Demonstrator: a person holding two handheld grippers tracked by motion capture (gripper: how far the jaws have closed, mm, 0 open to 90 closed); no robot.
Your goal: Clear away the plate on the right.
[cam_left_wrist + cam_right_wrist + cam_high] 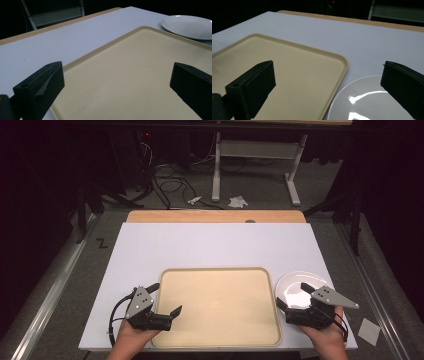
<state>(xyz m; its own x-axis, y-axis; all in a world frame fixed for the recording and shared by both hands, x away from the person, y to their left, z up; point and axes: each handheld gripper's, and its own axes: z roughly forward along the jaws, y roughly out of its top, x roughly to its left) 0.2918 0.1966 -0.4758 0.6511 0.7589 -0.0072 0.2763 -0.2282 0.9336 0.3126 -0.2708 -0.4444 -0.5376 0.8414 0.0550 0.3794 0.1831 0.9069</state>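
— Starting at the left: our left gripper (166, 298) sits at the near left corner of the beige tray (215, 330), jaws spread wide and holding nothing. In the left gripper view one jaw hangs over the white table cover (62, 37) and the other over the tray floor, so the tray's left rim runs between them.

— And the tray itself?

— Bare, lying flat in the middle of the cover, its longer side running across the table from our left to our right.

— Then the right side.

— Our right gripper (293, 295) is also released, jaws well apart, nothing between them. The white plate (295, 285) lies on the cover just beside the tray's right rim, toward the near right corner of the table. The gripper hovers over the plate's near edge; in the right gripper view the plate (372, 100) fills the space ahead of the far jaw, with the tray's corner (342, 62) just to its side.

— So which of our hands takes it?

— The right one, we'd judge. The plate lies straight ahead of it and slightly below, while the left hand has the whole tray between itself and the plate. If the plate is meant for the tray, the carry is short and leftward over that rim.
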